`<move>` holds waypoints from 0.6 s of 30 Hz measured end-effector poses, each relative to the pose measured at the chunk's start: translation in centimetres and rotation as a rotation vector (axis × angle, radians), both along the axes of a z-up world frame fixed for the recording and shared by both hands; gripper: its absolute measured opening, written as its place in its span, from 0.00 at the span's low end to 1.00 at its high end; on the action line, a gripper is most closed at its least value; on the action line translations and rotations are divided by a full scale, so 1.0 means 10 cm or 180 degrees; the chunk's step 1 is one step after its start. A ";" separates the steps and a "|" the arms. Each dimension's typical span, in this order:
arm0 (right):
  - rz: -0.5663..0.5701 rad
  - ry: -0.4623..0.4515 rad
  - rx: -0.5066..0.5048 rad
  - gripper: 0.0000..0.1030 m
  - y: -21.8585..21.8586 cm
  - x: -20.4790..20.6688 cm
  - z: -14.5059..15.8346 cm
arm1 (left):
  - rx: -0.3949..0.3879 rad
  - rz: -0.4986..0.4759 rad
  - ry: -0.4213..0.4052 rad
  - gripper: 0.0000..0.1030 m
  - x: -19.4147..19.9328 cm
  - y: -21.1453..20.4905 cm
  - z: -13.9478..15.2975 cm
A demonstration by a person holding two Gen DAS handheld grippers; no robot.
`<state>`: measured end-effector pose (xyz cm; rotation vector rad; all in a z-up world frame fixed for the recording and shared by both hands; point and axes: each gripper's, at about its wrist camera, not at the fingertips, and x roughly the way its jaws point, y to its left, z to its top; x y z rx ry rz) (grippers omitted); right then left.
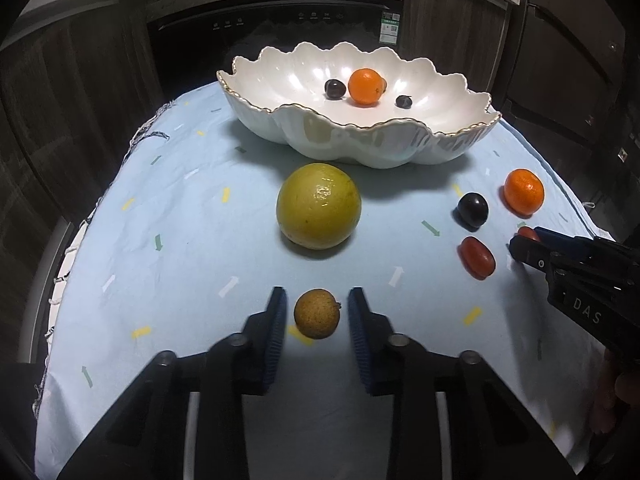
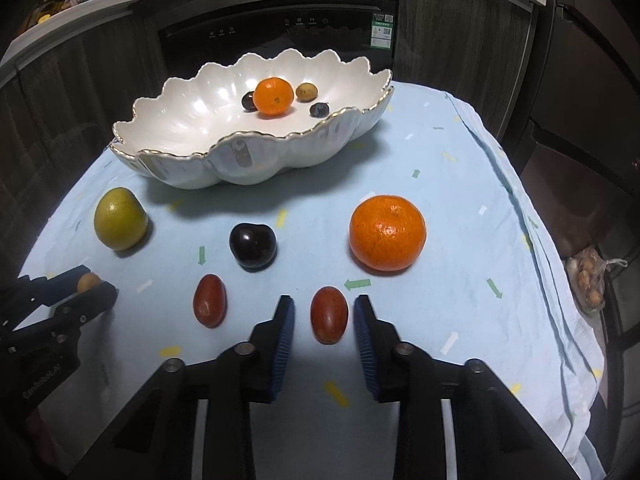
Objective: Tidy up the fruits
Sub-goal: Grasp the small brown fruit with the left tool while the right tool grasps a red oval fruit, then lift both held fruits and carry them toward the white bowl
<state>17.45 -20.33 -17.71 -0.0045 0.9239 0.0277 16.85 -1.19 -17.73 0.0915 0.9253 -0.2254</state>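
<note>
Near the cloth's [image 1: 168,216] front edge, the small brown fruit [image 1: 317,313] sat unpinched between the left gripper's [image 1: 316,312] narrow jaws, the red fruit [image 2: 329,314] likewise within the right gripper [image 2: 325,316], probably destined for the bowl [image 1: 360,144].

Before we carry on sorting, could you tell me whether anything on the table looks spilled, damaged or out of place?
Nothing stands out. The scalloped bowl sits upright, the loose fruit look whole, and the tablecloth is only slightly rumpled at its edge.

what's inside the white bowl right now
Inside the white bowl: an orange mandarin, two dark plums, and a small tan fruit. The mandarin partly covers one plum.
</note>
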 end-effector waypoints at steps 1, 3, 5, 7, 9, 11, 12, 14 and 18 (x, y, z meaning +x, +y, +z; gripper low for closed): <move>0.0001 -0.0005 0.0000 0.26 0.00 0.00 0.00 | 0.0006 -0.0008 -0.0001 0.22 0.00 -0.01 0.00; 0.0010 -0.0005 0.0004 0.23 0.00 0.00 0.00 | 0.0009 -0.0015 -0.0001 0.22 -0.01 -0.01 0.01; 0.0010 -0.0009 -0.0012 0.20 0.00 0.01 0.01 | 0.0009 -0.0013 -0.0003 0.22 -0.01 -0.02 0.01; 0.0006 -0.0009 -0.0016 0.19 -0.01 0.01 0.01 | 0.0027 -0.0015 -0.0009 0.22 -0.01 -0.03 0.01; 0.0007 -0.0010 -0.0020 0.19 0.00 0.00 0.02 | 0.0032 -0.0007 -0.0011 0.22 -0.01 -0.02 0.01; 0.0009 -0.0015 -0.0023 0.19 0.00 0.00 0.03 | 0.0033 0.0001 -0.0017 0.22 -0.01 -0.02 0.02; 0.0011 -0.0021 -0.0026 0.19 0.00 0.00 0.03 | 0.0033 0.0004 -0.0019 0.22 -0.01 -0.02 0.03; 0.0018 -0.0031 -0.0030 0.19 0.01 -0.01 0.04 | 0.0032 0.0008 -0.0024 0.22 -0.02 -0.02 0.03; 0.0025 -0.0063 -0.0035 0.19 0.02 -0.02 0.07 | 0.0031 0.0011 -0.0036 0.22 -0.01 -0.01 0.05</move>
